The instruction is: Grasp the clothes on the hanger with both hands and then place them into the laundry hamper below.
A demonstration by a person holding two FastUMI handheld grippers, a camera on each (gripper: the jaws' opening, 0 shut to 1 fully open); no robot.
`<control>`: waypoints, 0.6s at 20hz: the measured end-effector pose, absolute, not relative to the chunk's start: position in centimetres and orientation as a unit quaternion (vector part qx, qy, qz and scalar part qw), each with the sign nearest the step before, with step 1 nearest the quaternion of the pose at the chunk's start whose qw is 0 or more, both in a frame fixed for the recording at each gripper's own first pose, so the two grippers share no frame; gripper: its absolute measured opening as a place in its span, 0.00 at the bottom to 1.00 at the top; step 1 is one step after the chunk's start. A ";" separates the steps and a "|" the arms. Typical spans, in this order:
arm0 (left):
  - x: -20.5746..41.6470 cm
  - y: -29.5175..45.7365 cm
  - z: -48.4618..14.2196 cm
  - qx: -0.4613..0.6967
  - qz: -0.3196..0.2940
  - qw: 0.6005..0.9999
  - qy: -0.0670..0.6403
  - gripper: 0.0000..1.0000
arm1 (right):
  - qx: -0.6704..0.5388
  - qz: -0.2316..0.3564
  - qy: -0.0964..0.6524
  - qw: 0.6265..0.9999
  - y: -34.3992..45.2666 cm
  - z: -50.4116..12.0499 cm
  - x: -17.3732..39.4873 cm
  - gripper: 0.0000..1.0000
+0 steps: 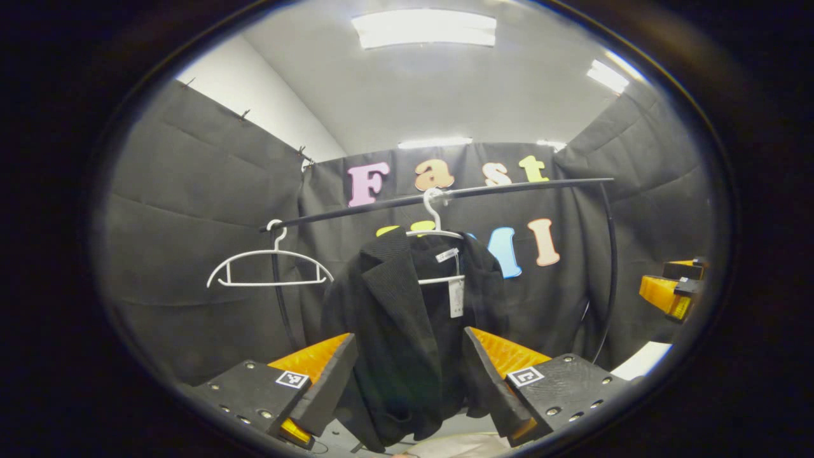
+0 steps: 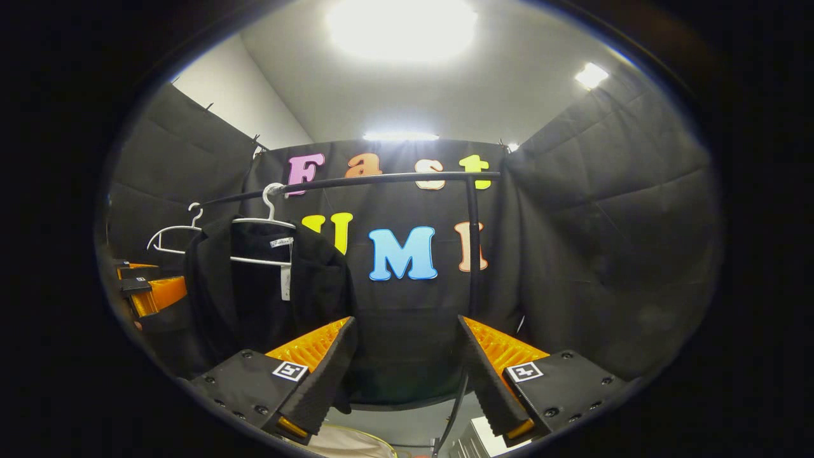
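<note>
Two white plastic hangers share the thin black metal rail (image 1: 445, 194): the empty hanger (image 1: 267, 267) hangs toward the rail's end, and the loaded hanger (image 1: 439, 238) carries the black ribbed jacket (image 1: 394, 331), whose white tag dangles at the collar. Seen in the left gripper view, the left gripper (image 1: 410, 381) faces the jacket head-on with its jaws spread wide, the garment framed between them but not yet touched as far as I can tell. The right gripper (image 2: 407, 375), in its own view, is also wide open and aimed at the bare booth wall, with the jacket off to one side and the left gripper just beside it at that edge. A pale rounded rim at the bottom of the right gripper view may be the laundry hamper (image 2: 356, 442), though too little shows to be sure. To do this step well, I judge the right gripper should swing toward the jacket's near shoulder while the left moves in on the other, each closing on a thick fold near the shoulder, so the jacket lifts off evenly without dragging the hanger off the rail.
</note>
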State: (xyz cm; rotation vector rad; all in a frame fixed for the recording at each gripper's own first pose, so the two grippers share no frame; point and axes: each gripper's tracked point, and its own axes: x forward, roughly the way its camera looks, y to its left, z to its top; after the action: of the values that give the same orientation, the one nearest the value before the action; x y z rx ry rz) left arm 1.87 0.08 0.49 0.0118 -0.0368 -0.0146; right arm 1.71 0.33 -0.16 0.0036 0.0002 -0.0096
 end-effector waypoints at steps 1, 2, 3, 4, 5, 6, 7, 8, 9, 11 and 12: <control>2.0 0.1 0.5 0.005 -0.009 1.000 -0.019 0.99 | 0.003 -0.003 -0.001 1.000 0.5 -0.2 1.9 0.97; 2.2 0.1 0.4 0.006 -0.010 1.000 -0.018 0.98 | 0.004 -0.001 -0.001 1.000 0.8 -0.1 2.1 0.98; 2.4 0.2 0.3 0.006 -0.011 1.000 -0.019 0.98 | 0.005 -0.001 -0.001 1.000 1.0 -0.2 2.3 0.98; 2.7 0.2 0.3 0.007 -0.012 1.000 -0.019 0.98 | 0.007 0.002 -0.001 1.000 1.4 -0.2 2.7 0.97; 3.0 0.2 0.2 0.006 -0.013 1.000 -0.018 0.98 | 0.009 0.004 -0.001 1.000 1.8 -0.3 2.9 0.97; 3.4 0.3 0.1 0.004 -0.015 1.000 -0.018 0.98 | 0.011 0.006 -0.002 1.000 2.3 -0.1 3.2 0.98; 3.8 0.3 0.1 0.002 -0.018 1.000 -0.019 0.98 | 0.012 0.010 -0.003 1.000 2.7 -0.2 3.5 0.98; 4.1 0.3 -0.2 0.000 -0.021 1.000 -0.019 0.98 | 0.012 0.012 -0.003 1.000 3.2 -0.2 3.9 0.98; 4.5 0.3 -0.2 -0.002 -0.024 0.999 -0.020 0.98 | 0.012 0.015 -0.005 1.000 3.7 -0.3 4.2 0.98; 5.3 0.2 -0.6 -0.007 -0.033 0.999 -0.021 0.98 | 0.016 0.023 -0.007 1.000 4.9 -0.4 4.7 0.98; 5.6 0.0 -0.5 -0.011 -0.037 0.999 -0.024 0.99 | 0.018 0.027 -0.010 0.999 5.4 -0.4 5.0 0.98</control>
State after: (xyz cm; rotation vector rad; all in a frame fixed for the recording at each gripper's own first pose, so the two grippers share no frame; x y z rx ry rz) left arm 5.63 0.04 -0.54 -0.0221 -0.0478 -0.0738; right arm 5.03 5.41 -0.35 0.0366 -0.0208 0.0548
